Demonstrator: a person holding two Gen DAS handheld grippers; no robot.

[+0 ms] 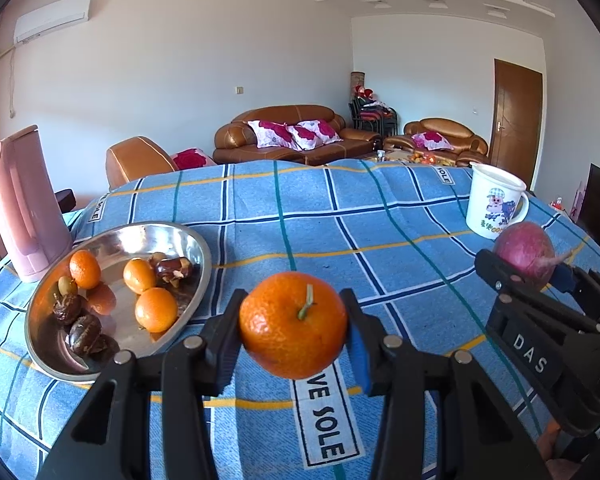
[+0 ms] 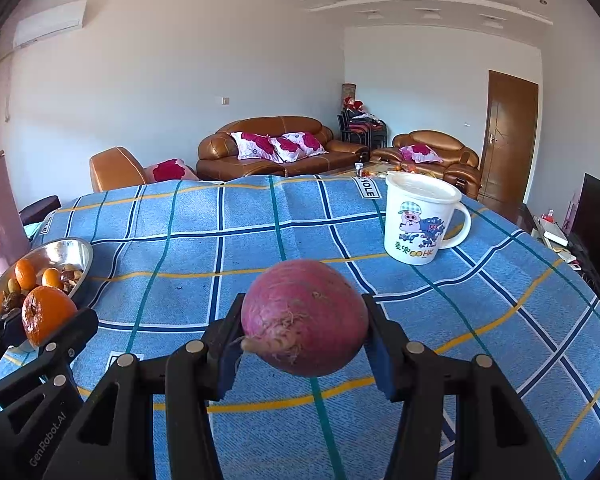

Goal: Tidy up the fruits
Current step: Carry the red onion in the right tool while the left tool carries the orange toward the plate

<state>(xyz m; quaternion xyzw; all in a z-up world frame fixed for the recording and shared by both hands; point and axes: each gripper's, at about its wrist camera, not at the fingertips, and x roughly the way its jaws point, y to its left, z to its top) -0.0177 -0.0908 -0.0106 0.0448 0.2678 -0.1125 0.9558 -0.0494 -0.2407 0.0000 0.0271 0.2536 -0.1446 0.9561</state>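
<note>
A blue checked cloth (image 1: 380,216) covers the counter. The left hand-held gripper (image 1: 293,326) is clamped on a mandarin (image 1: 293,325) held above the cloth; the right hand-held gripper (image 2: 304,320) grips a purple onion (image 2: 305,317) the same way. Ahead-left of the left one sits a steel bowl (image 1: 188,240) of mandarins and dates — farther off, ahead-right of the right one, a white mug (image 2: 418,220).

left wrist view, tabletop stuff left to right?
Pink kettle → metal bowl of fruit → orange clamped in the left tongs → white cartoon mug. The red onion in the right tongs overlaps the mug's span, so I leave it unordered.
</note>
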